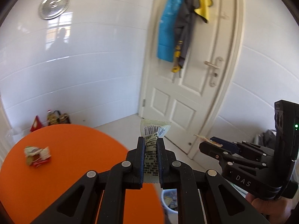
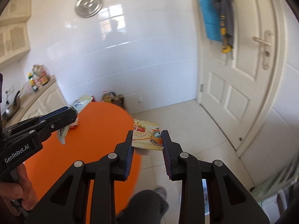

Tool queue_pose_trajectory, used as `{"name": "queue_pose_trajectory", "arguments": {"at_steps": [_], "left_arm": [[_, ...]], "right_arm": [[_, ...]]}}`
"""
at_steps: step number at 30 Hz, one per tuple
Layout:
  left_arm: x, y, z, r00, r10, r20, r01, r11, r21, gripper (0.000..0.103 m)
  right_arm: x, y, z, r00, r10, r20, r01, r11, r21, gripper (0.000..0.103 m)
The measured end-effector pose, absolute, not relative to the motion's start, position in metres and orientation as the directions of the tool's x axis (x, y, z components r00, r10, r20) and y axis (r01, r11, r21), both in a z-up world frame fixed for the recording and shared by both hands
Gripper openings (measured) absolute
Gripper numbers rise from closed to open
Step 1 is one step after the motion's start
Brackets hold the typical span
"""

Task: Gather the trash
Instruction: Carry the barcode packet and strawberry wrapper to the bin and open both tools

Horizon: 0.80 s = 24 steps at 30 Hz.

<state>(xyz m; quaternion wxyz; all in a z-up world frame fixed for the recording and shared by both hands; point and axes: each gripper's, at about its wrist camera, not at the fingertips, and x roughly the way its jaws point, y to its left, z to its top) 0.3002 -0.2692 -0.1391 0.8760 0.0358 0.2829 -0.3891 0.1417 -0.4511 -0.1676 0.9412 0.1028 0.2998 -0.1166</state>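
While the pale barcode wrapper (image 1: pixel 151 149) is pinched upright in the left gripper (image 1: pixel 151 145) and the fruit-jelly packet (image 2: pixel 146 136) is clamped flat in the right gripper (image 2: pixel 147 140), both are carried off the orange bench (image 1: pixel 65 168). Both grips should be kept clenched until the white bin (image 1: pixel 169 201) on the floor is directly underneath, then released. Crumpled wrappers (image 1: pixel 37 155) are left on the bench.

left wrist: looks down-forward past table (image 1: pixel 65 168) rim toward door (image 1: pixel 186 93) | right wrist: same facing, right of it | shared: table, door, wall lid (image 2: pixel 89 4)
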Motion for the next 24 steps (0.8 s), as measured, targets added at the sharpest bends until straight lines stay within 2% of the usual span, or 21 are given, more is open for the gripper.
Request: {"name": "queue_pose_trajectory", "arguments": {"at_steps": [6, 10, 17, 24], "left_arm": [[0.305, -0.348, -0.163, 0.371, -0.711, -0.597, 0.794, 0.576, -0.194, 0.008], [0.308, -0.401, -0.192, 0.258, -0.695, -0.672, 0.828, 0.517, -0.217, 0.008], [0.315, -0.474, -0.254, 0.104, -0.592, -0.799, 0.852, 0.468, -0.236, 0.008], [0.327, -0.521, -0.294, 0.014, -0.499, -0.867, 0.842, 0.473, -0.259, 0.011]], "right_arm": [[0.101, -0.519, -0.187, 0.731, -0.272, -0.626, 0.445, 0.886, 0.134, 0.029], [0.089, -0.561, -0.218, 0.668, -0.308, -0.678, 0.527, 0.839, 0.138, 0.029], [0.076, -0.624, -0.292, 0.569, -0.265, -0.779, 0.618, 0.762, 0.192, 0.029], [0.077, -0.668, -0.351, 0.503, -0.202, -0.84, 0.671, 0.704, 0.232, 0.032]]}}
